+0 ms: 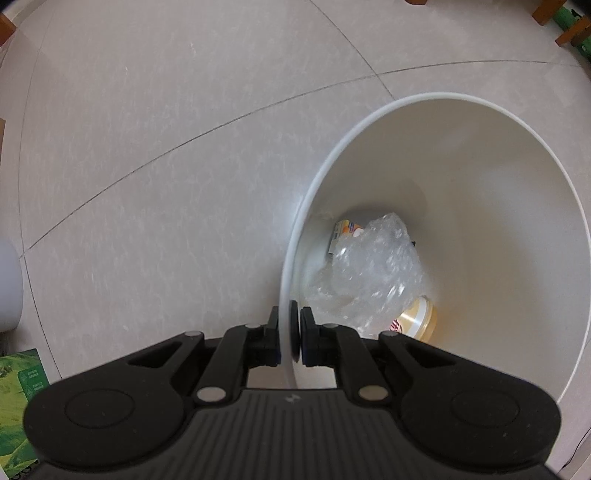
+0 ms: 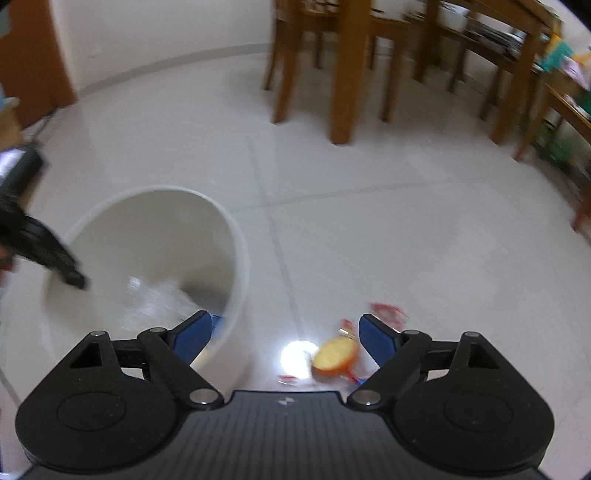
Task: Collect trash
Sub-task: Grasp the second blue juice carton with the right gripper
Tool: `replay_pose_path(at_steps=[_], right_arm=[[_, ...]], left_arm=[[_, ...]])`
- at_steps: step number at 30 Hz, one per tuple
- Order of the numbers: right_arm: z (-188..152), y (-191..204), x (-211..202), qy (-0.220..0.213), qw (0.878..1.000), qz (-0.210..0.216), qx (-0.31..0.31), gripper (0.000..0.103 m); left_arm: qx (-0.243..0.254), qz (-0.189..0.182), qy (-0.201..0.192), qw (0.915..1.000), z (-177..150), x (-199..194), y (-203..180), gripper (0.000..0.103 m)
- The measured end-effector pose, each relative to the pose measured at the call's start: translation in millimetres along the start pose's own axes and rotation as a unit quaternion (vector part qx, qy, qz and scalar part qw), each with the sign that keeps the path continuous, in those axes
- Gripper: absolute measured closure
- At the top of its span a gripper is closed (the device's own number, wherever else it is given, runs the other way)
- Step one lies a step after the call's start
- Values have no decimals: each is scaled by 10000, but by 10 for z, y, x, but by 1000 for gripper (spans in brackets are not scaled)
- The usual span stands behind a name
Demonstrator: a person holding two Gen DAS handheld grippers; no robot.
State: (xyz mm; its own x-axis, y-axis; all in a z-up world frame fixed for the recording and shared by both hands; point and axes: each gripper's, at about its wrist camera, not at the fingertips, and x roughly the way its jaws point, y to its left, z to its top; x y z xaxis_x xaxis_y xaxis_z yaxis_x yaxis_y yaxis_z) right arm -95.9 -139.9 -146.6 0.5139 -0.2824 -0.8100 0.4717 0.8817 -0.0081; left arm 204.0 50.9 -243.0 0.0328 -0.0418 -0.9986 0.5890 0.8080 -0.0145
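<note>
Under me the floor (image 2: 388, 206) is pale glossy tile, cut by thin dark grout lines (image 1: 207, 133) that cross ahead of me. A bright spot of light (image 2: 295, 356) glares off the tile close by. Ahead a white wall (image 2: 155, 26) meets the floor along a pale baseboard (image 2: 177, 61). Wooden chair legs (image 2: 341, 70) stand to the right of it, with a wooden shelf (image 2: 517, 40) of blurred clutter beyond. A brown door (image 2: 31, 59) stands at my far left.
</note>
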Motion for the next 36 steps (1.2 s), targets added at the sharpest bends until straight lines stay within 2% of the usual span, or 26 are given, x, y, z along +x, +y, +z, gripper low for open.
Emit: replay_pose_path(at_steps=[4,9,13,17,23,27,32,36], right_arm=[[-255,-278,409,433,9986,-302,73,13],[-587,-572,993,1017,9935,-490,123,14],[-814,-728,1397,1319,9893,-597,157,17],[-902,-796,1731,1451,9875,-599,169,21],[-902,-822,2123,1461,9876,-533,192,21],[-937,-862,2378,1614,9854,-506,213,21],[-1102,-916,2550,1966,9785,-528,325,21],[-1217,-913,2562,2036,9773,-527,263,22]], left_arm=[[-12,-23,34,10000,17,6,12,96],[12,-21,27,10000,21,14,11,96],[8,9,15,10000,13,14,-3,96],[6,16,5,10000,3,8,-9,96],[21,17,-9,10000,2,-2,-5,96],[35,42,-34,10000,-9,-7,-21,96],[92,67,-41,9999,-14,-9,-39,95],[110,89,-49,9999,-12,-11,-41,95]])
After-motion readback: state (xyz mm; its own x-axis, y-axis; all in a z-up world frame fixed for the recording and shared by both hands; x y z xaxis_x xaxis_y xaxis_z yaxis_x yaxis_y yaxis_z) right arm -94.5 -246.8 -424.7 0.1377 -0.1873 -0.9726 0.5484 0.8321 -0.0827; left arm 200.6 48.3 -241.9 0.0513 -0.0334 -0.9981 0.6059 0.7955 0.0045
